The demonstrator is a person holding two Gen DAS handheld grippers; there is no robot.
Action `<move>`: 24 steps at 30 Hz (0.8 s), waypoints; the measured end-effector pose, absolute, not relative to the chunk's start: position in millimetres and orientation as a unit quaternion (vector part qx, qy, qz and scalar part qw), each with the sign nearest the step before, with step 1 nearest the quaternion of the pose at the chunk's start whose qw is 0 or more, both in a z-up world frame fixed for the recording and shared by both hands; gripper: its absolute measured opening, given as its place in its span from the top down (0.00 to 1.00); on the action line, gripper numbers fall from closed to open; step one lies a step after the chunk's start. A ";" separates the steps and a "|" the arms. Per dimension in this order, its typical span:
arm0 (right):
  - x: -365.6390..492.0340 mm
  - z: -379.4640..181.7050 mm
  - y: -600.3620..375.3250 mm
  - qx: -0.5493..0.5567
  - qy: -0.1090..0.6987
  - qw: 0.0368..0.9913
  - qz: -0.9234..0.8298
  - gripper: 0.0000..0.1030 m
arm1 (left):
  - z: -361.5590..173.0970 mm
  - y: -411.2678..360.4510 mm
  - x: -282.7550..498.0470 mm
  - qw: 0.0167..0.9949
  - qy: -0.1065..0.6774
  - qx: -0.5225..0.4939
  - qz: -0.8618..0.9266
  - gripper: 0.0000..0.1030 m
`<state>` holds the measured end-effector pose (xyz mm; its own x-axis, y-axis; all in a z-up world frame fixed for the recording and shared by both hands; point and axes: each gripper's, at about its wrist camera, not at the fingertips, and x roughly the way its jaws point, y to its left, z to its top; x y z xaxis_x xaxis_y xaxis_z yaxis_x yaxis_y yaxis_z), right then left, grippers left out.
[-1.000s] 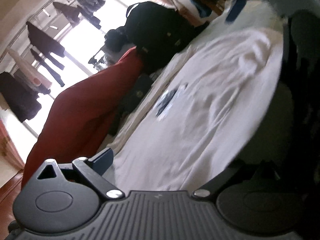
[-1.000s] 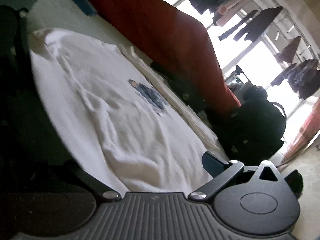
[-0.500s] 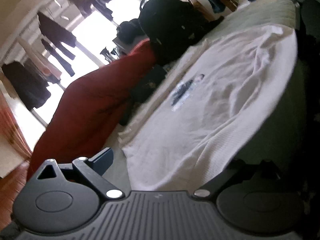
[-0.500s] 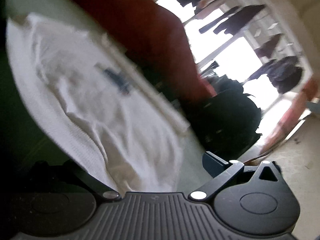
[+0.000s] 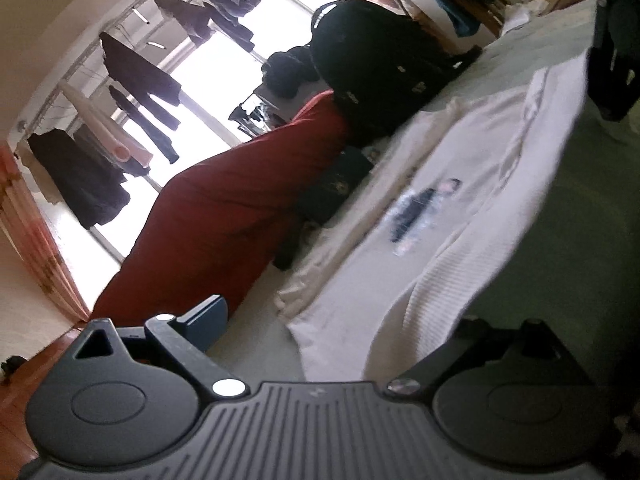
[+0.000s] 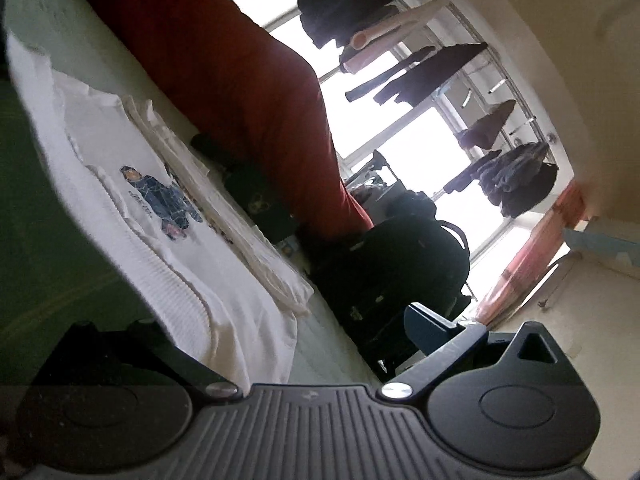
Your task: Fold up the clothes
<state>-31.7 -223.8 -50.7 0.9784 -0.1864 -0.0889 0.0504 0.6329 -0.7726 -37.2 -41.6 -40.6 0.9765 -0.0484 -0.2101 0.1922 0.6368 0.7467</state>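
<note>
Left gripper (image 5: 340, 336): the fingers stand apart in the lower part of the left wrist frame. One blue pad (image 5: 208, 322) is visible at lower left; the opposite finger at lower right is in shadow. The ribbed hem of the white T-shirt (image 5: 460, 208) passes between them, but whether the fingers pinch the cloth cannot be told.

Right gripper (image 6: 280, 344): same arrangement, mirrored. A blue pad (image 6: 424, 328) shows at lower right, the other finger is dark at lower left, and the shirt hem (image 6: 180, 288) runs down between them. Contact with the cloth cannot be told here either.

The white T-shirt lies spread over a pale bed surface (image 5: 560, 40) and fills the centre and right of the left wrist frame and the left half of the right wrist frame. Its front bears a printed figure (image 6: 160, 200) in dark blue, near mid-frame left in the right wrist view. A cream-coloured garment (image 6: 248, 248) lies just beside the shirt, along its far edge.

Behind the shirt, a red fabric mass (image 5: 224, 216) occupies the centre left of the left wrist frame. A black backpack (image 5: 380, 68) stands at upper centre. Dark clothes hang on a rack (image 5: 132, 80) before a bright window at upper left.
</note>
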 end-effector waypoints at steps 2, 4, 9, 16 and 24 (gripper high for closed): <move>-22.9 -46.9 -224.5 -0.425 0.084 0.899 -0.061 0.00 | -36.1 -41.5 -29.6 0.900 0.083 0.423 -0.065 0.05; -13.3 -42.0 -225.5 -0.425 0.089 0.899 -0.057 0.00 | -31.7 -41.7 -20.9 0.899 0.083 0.424 -0.065 0.05; 11.9 -28.7 -227.5 -0.428 0.100 0.897 -0.046 0.00 | -23.1 -42.6 3.6 0.895 0.083 0.433 -0.065 0.05; 50.2 -11.8 -230.2 -0.432 0.107 0.895 -0.038 0.00 | -13.9 -43.5 42.0 0.893 0.082 0.438 -0.060 0.05; 101.0 -2.7 -231.2 -0.430 0.107 0.896 -0.041 0.00 | -10.1 -43.8 93.9 0.895 0.090 0.433 -0.052 0.05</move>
